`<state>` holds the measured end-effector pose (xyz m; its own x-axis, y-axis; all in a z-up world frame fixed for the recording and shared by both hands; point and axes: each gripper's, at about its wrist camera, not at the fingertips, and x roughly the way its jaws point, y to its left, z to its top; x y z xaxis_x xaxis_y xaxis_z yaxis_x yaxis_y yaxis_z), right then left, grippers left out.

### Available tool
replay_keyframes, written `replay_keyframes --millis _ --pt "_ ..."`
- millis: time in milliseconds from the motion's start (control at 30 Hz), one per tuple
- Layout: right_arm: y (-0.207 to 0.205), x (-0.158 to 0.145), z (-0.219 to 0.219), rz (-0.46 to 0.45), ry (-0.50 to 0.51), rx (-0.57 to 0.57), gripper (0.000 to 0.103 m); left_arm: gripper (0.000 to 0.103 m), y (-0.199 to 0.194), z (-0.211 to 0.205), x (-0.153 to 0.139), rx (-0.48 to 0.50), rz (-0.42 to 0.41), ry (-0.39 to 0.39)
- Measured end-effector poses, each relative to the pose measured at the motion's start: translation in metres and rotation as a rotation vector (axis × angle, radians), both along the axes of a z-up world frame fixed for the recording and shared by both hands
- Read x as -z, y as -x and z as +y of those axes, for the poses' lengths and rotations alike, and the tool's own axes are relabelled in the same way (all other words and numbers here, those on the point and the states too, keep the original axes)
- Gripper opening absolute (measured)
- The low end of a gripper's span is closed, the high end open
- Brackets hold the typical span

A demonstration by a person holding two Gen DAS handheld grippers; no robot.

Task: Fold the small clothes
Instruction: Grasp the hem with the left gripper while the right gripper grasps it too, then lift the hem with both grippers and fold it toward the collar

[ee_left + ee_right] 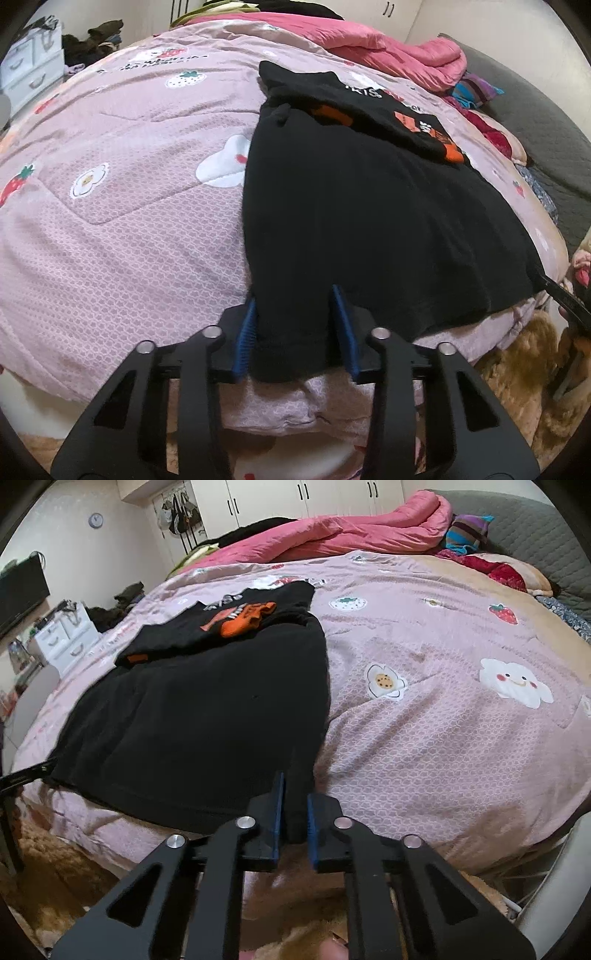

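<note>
A black garment lies flat on the pink printed quilt. Its far part, with an orange print, is folded back on top. My left gripper is shut on the near left corner of the hem, and black cloth fills the gap between its blue pads. My right gripper is shut on the near right corner, with a narrow fold of cloth pinched between its pads. Both corners hang at the bed's near edge.
A bunched pink duvet lies at the far side of the bed. Pillows and striped cloth rest against a grey padded headboard. White drawers stand beyond the bed. A brown furry rug covers the floor below.
</note>
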<state>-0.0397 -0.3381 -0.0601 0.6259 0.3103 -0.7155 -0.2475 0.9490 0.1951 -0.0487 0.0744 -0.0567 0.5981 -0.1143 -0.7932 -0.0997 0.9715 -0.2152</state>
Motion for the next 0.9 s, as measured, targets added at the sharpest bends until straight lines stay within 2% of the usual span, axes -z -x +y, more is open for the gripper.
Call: replay_keyframes --millis 100,167,433,900 --pt "0.001 -0.007 -0.003 -0.023 -0.025 -0.002 0.009 0.007 0.0 0.005 -0.005 -0.02 -0.016 0.009" --pt "0.001 -0.012 -0.006 -0.037 -0.054 0.001 0.009 0.005 0.002 0.007 -0.014 -0.029 -0.046 0.011" --pt "-0.004 -0.043 -0.015 -0.108 -0.139 -0.011 0.009 0.003 -0.001 0.014 -0.047 -0.028 -0.138 0.062" --pt "-0.041 -0.1 -0.011 -0.247 -0.187 0.005 0.008 0.003 -0.025 0.024 -0.1 -0.037 -0.25 0.119"
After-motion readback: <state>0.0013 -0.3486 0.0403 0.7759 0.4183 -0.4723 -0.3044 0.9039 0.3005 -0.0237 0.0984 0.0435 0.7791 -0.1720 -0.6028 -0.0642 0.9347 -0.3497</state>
